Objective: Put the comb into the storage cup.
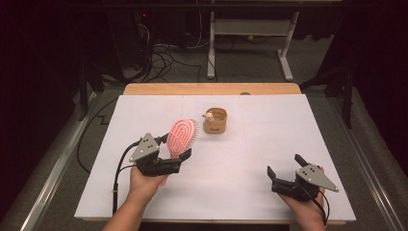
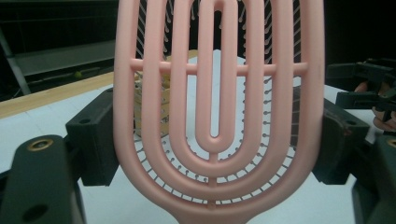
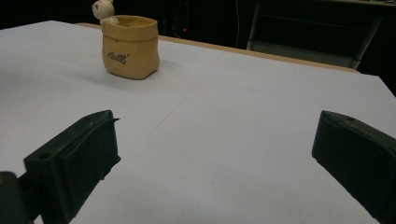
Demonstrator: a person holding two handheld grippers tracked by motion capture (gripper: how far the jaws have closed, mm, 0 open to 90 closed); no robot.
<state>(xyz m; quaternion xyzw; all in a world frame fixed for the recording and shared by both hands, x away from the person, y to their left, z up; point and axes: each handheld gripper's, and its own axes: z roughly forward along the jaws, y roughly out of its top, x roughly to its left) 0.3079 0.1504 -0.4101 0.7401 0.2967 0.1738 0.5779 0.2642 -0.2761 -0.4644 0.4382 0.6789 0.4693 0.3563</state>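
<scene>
Here my left hand-held gripper [image 1: 174,155] is clamped on the pink hairbrush [image 1: 182,137], its jaws pressing the two edges of the brush's head low down, near where the handle begins. In the high view the brush is lifted off the white tabletop [image 1: 250,163] at about eight o'clock from the middle of the sheet. Its long axis runs from my left hand [image 1: 144,183] up toward one o'clock, head leading, and the bit of pink handle pokes out below the jaws toward seven o'clock. In the left gripper view the slotted back of the head faces the camera, upright, with the bristles on the far side.

The tan pouch-shaped pot [image 1: 215,120] stands upright at roughly twelve o'clock from the table's middle, just beside the brush head's tip but apart from it. A small pale animal figure [image 1: 209,115] sits at its rim on the side toward the brush; what else is inside I cannot tell.

My right hand-held gripper [image 1: 285,169] rests at about four o'clock, jaws spread wide with nothing between them.
</scene>
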